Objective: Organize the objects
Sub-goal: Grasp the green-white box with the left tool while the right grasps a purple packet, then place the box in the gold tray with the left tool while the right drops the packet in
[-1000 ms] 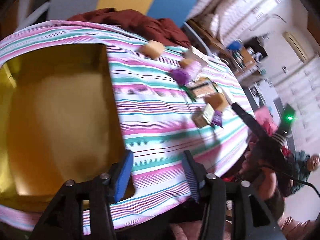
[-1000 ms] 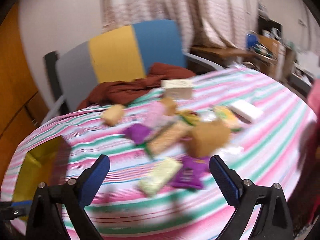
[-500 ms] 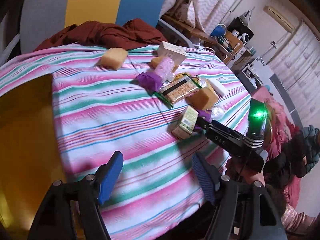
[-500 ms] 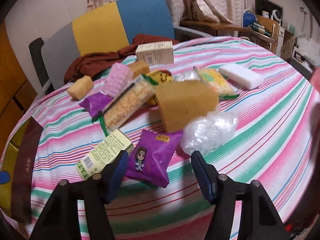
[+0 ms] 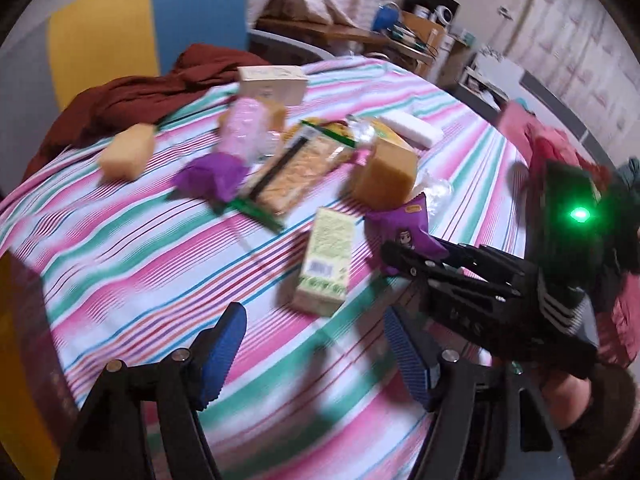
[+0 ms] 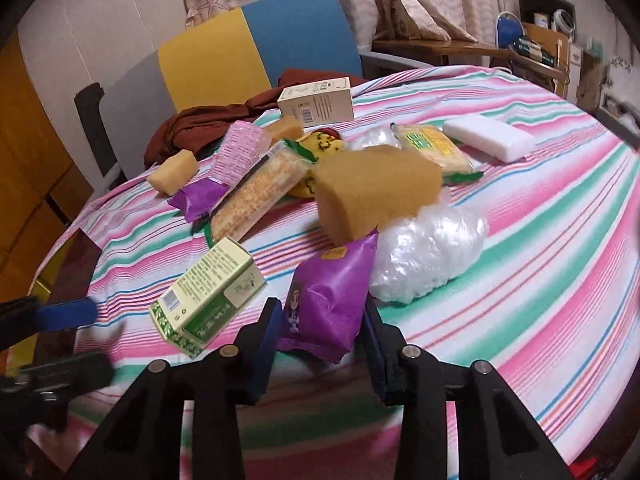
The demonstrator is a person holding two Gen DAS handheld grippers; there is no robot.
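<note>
A purple snack packet (image 6: 332, 292) lies on the striped tablecloth (image 6: 520, 280) between the pads of my right gripper (image 6: 320, 316). Its jaws are closing and both pads press the packet's sides. In the left wrist view that right gripper (image 5: 390, 252) reaches in from the right onto the same packet (image 5: 404, 224). A pale green box (image 6: 208, 300) lies just left of it. My left gripper (image 5: 312, 320) is open over bare cloth, a little short of the green box (image 5: 326, 264), with nothing between its fingers.
Behind the packet lie a brown sponge (image 6: 376, 192), a clear plastic bag (image 6: 428, 256), a cracker packet (image 6: 256, 196), a white block (image 6: 488, 140) and a white carton (image 6: 316, 102). A yellow bin (image 5: 20, 380) sits at the table's left edge. A chair (image 6: 256, 48) with dark red cloth (image 5: 132, 92) stands behind.
My left gripper swung from over the yellow bin toward the pile and its jaws widened. My right gripper came down on the purple packet and its jaws narrowed onto it.
</note>
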